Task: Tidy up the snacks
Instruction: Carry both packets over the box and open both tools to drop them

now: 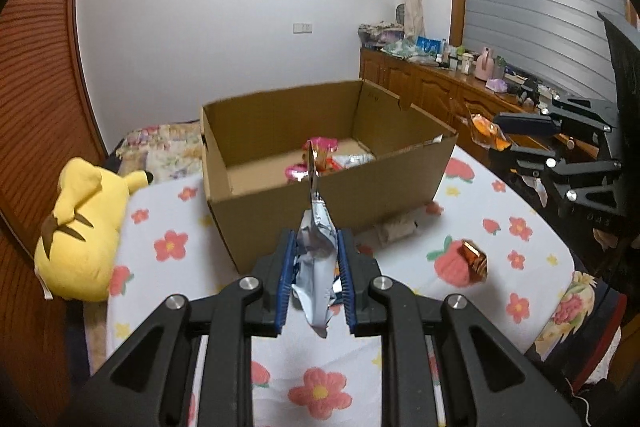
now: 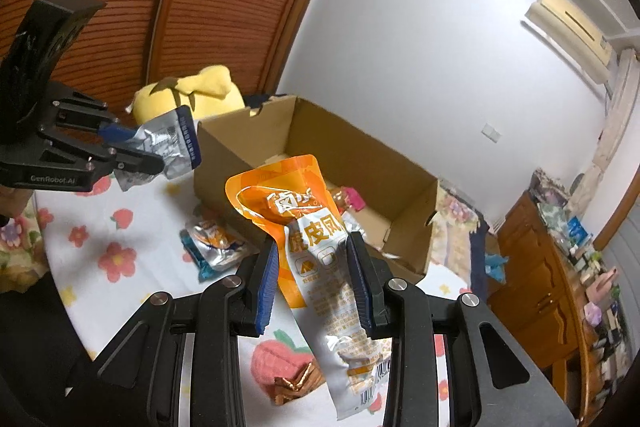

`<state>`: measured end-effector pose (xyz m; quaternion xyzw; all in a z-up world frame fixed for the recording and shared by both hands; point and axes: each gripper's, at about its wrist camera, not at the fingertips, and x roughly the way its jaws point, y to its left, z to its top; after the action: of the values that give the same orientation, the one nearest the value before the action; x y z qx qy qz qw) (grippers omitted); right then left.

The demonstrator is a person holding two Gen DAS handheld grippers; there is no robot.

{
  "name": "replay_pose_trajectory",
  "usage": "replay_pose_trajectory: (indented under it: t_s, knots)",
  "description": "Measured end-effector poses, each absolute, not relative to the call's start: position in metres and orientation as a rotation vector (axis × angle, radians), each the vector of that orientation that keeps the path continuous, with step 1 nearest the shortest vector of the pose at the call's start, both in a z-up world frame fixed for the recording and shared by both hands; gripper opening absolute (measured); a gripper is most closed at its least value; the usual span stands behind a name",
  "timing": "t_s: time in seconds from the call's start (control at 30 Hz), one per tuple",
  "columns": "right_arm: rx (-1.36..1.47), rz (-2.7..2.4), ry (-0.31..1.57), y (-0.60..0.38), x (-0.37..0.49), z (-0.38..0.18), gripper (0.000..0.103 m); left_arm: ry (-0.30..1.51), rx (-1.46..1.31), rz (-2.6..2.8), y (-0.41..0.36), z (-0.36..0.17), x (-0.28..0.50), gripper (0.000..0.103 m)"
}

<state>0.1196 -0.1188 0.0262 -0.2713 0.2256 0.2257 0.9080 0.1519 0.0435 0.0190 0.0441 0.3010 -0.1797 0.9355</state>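
Observation:
My left gripper is shut on a crumpled silver snack packet and holds it above the flowered cloth, just short of the open cardboard box. It also shows in the right wrist view. My right gripper is shut on an orange and white snack pouch, held above the cloth to the right of the box. Pink and silver snacks lie inside the box. A small copper-foil snack and a silver and blue packet lie on the cloth.
A yellow plush toy lies left of the box. The flowered cloth covers the table. A wooden sideboard crowded with bottles stands behind to the right. A slatted wooden door stands on the left.

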Motion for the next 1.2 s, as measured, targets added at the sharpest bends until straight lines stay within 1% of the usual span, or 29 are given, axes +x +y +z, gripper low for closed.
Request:
replay_pose_trajectory:
  t_s: [0.27,0.57,0.8,1.2]
  knots:
    - [-0.561,0.454,0.417,-0.118,0.115,0.051,0.032,0.589,0.104,-0.363,0.039,0.042,0.159,0.019]
    - [-0.521,0.48,0.375,-0.111,0.127,0.065,0.033,0.573,0.094,-0.356,0.045,0.057,0.18,0.019]
    - [-0.46,0.514,0.378,-0.105,0.161,0.065,0.033,0.569,0.085,-0.342,0.043,0.066,0.21,0.019]
    - [-0.319,0.534,0.409,-0.117,0.24,0.062,0.033,0.6,0.08,-0.345,0.018,0.055,0.274,0.019]
